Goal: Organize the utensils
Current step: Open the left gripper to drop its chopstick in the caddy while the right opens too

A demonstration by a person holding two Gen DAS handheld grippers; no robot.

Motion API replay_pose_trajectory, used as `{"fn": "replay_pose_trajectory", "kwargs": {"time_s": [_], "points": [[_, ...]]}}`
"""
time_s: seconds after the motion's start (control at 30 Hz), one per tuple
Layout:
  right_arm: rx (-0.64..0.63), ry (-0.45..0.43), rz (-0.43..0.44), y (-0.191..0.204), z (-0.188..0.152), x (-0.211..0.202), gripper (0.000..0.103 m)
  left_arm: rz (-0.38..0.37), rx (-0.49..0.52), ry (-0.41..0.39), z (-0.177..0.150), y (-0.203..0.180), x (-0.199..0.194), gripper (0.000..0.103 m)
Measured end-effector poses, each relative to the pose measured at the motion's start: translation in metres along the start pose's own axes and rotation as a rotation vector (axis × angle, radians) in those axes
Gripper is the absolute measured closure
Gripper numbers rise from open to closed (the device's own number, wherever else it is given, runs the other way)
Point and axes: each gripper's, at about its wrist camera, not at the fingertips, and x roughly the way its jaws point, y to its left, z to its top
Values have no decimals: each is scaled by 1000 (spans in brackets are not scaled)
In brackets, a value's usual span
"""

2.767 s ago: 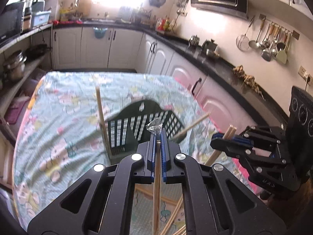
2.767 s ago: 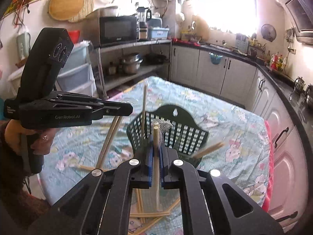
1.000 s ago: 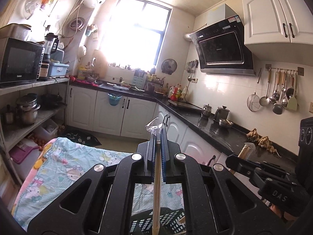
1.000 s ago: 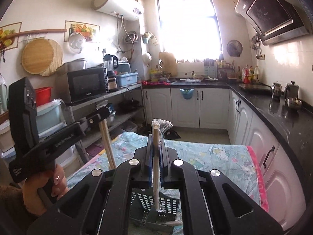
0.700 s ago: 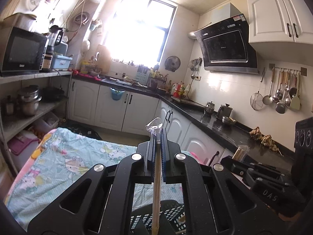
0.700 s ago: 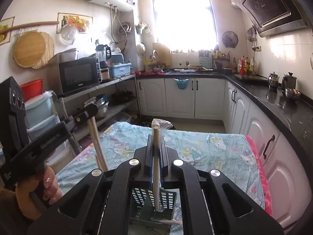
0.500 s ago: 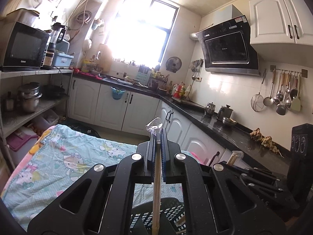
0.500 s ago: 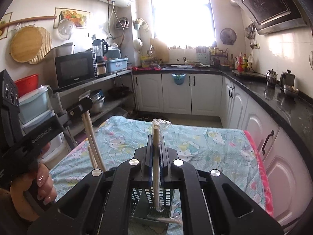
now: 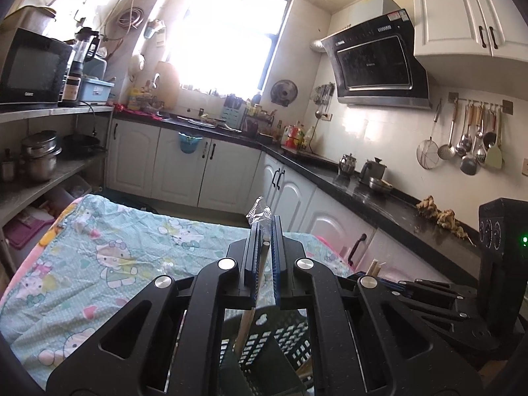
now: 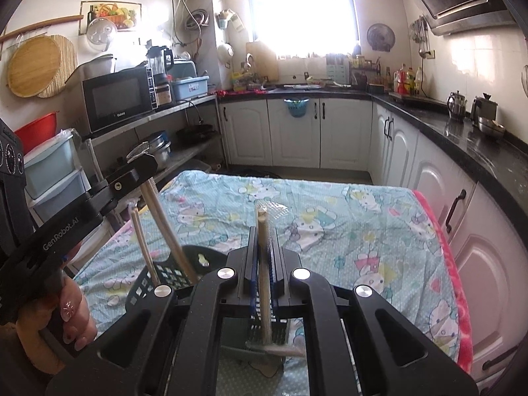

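Observation:
My left gripper (image 9: 264, 231) is shut on a plastic-wrapped wooden chopstick (image 9: 255, 283) held upright, its lower end down in the dark green slotted utensil basket (image 9: 283, 336). My right gripper (image 10: 264, 241) is shut on another wrapped chopstick (image 10: 263, 264), also upright, its lower end inside the same basket (image 10: 165, 274). In the right wrist view the left gripper (image 10: 140, 163) stands at the left with its chopstick (image 10: 168, 231) slanting into the basket, beside a second chopstick (image 10: 142, 241) standing there. One chopstick (image 10: 283, 351) lies by the basket's base.
The basket stands on a table under a light-blue cartoon cloth (image 10: 330, 217). White cabinets and a black counter (image 9: 379, 194) run along the right and back. A shelf with a microwave (image 10: 117, 99) and pots is at the left.
Both grippers have tilted and come down toward the basket, so more of the table shows. Each still holds its chopstick, now reaching lower into the basket.

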Motion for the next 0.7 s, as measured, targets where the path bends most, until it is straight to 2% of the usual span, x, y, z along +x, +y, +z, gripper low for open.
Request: {"fn": "replay_pose_trajectory", "kwargs": {"time_s": [0.03, 0.07, 0.13, 0.23, 0.43, 0.63, 0.7], "points": [[2, 1, -2, 0, 0, -1, 78, -2, 6, 8, -1, -1, 0, 100], [5, -1, -2, -1, -1, -3, 77, -4, 9, 11, -2, -2, 0, 98], [4, -1, -6, -2, -2, -6, 77, -16, 16, 18, -3, -3, -3, 86], [11, -2, -5, -3, -2, -12, 71, -11, 41, 19, -2, -7, -9, 76], [15, -17, -20, -6, -2, -27, 59, 7, 44, 37, 3, -5, -22, 59], [8, -21, -25, -5, -6, -40, 54, 22, 28, 56, 8, 3, -36, 41], [3, -23, -26, -5, -8, -43, 53, 24, 23, 60, 9, 5, -40, 38]]}}
